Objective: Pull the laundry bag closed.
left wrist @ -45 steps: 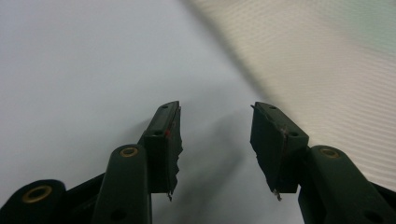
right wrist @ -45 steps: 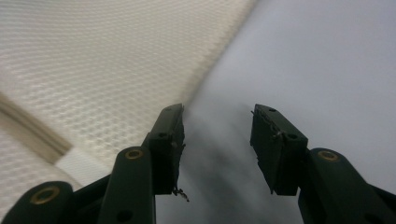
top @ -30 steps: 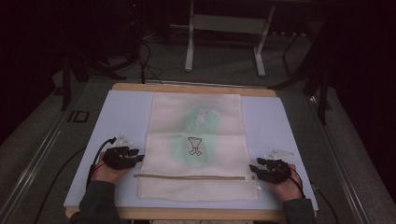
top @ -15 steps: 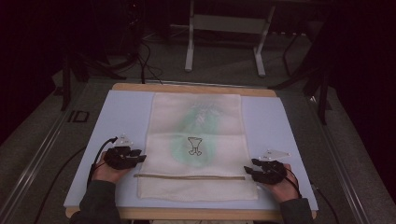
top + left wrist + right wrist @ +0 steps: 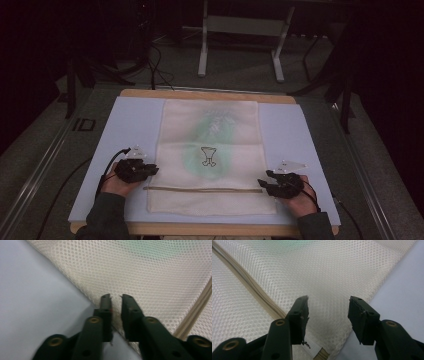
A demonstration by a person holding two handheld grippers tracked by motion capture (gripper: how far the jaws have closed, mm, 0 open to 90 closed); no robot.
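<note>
Both edges of the mesh bag (image 5: 210, 160) lie between tool jaws.

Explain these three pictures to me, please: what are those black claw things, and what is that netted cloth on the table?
No robot here: a person holds a two-jaw tool in each hand. One picture looks down from above the table; each of the other two comes from a camera riding on a tool, looking along its black jaws.

On the pale blue mat lies a cream mesh laundry bag with something green inside and a zipper across it.

The left gripper has just been closing; its jaws now stand narrow on the bag's left edge, apparently pinching the mesh. The right gripper has been opening and stands wide over the bag's right edge, holding nothing.
</note>
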